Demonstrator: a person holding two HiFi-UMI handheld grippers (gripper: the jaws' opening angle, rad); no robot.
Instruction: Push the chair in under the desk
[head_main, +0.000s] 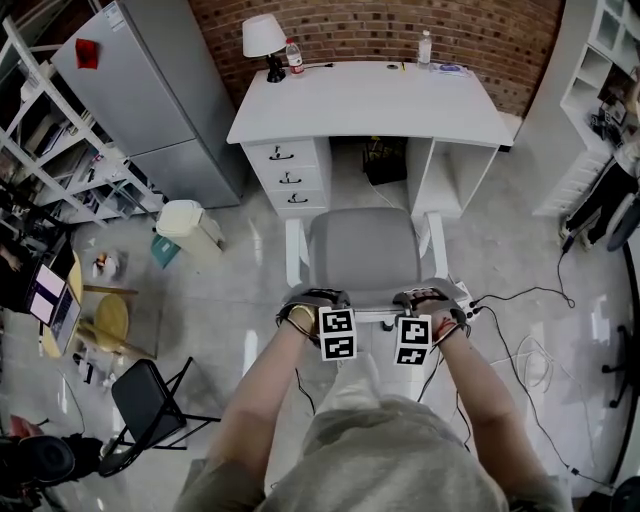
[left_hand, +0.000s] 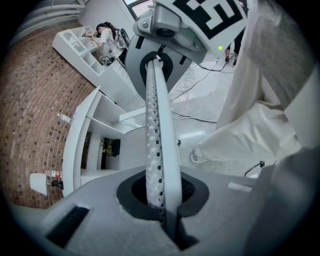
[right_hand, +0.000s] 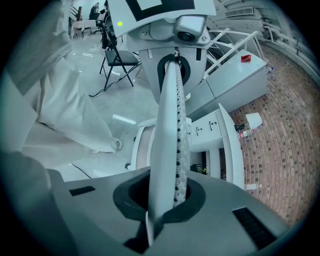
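Our left gripper and right gripper both pinch the back of the chair, which stands just outside the knee gap of the desk. A dark bundle sits in that gap. A bin and cables are off to either side on the glossy floor, with a brick wall behind.

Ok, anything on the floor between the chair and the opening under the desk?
Nothing visible on the floor between the chair and the desk. A dark object sits deep in the opening, at the back; it may limit how far the chair goes.
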